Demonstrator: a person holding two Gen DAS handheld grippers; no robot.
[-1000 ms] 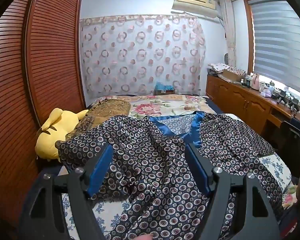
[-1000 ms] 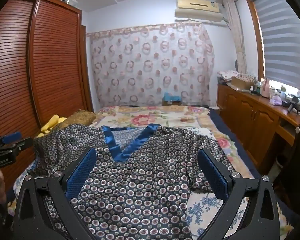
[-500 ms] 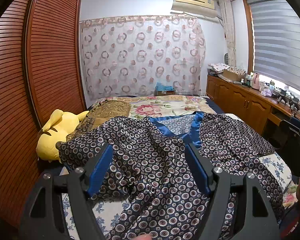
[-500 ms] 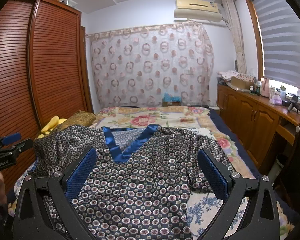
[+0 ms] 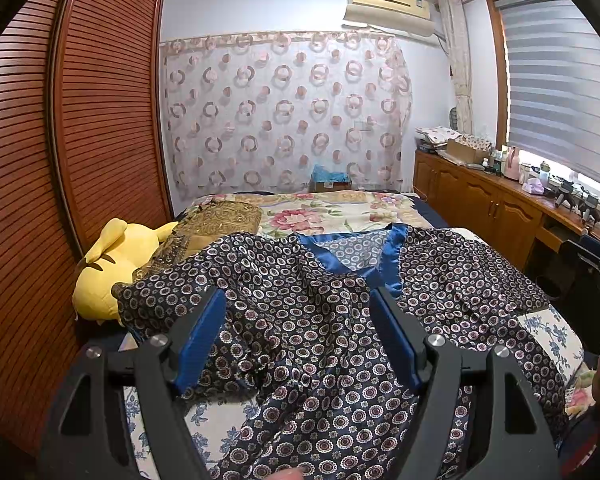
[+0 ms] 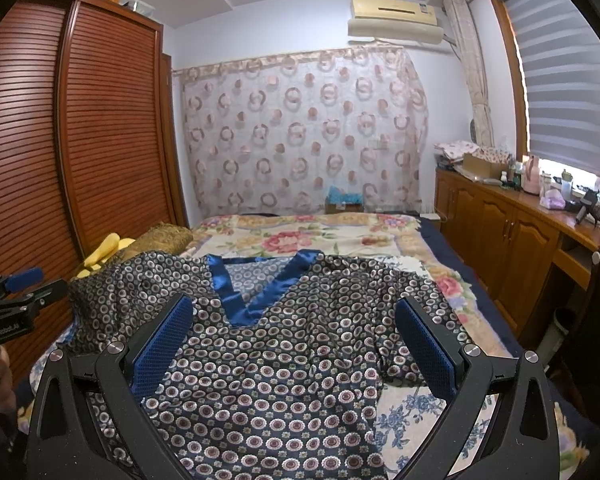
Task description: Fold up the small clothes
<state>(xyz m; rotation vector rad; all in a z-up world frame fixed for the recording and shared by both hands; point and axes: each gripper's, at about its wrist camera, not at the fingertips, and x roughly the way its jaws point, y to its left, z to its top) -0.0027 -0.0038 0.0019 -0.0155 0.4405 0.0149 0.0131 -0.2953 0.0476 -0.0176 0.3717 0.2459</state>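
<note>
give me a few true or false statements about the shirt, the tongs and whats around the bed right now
1. The patterned shirt lies spread on the bed. True.
2. The right tongs are clamped on a sleeve. False: they are open and hold nothing.
3. The shirt's collar trim is red. False: it is blue.
4. A yellow plush toy lies by the wardrobe. True.
5. The left tongs are open above the shirt. True.
</note>
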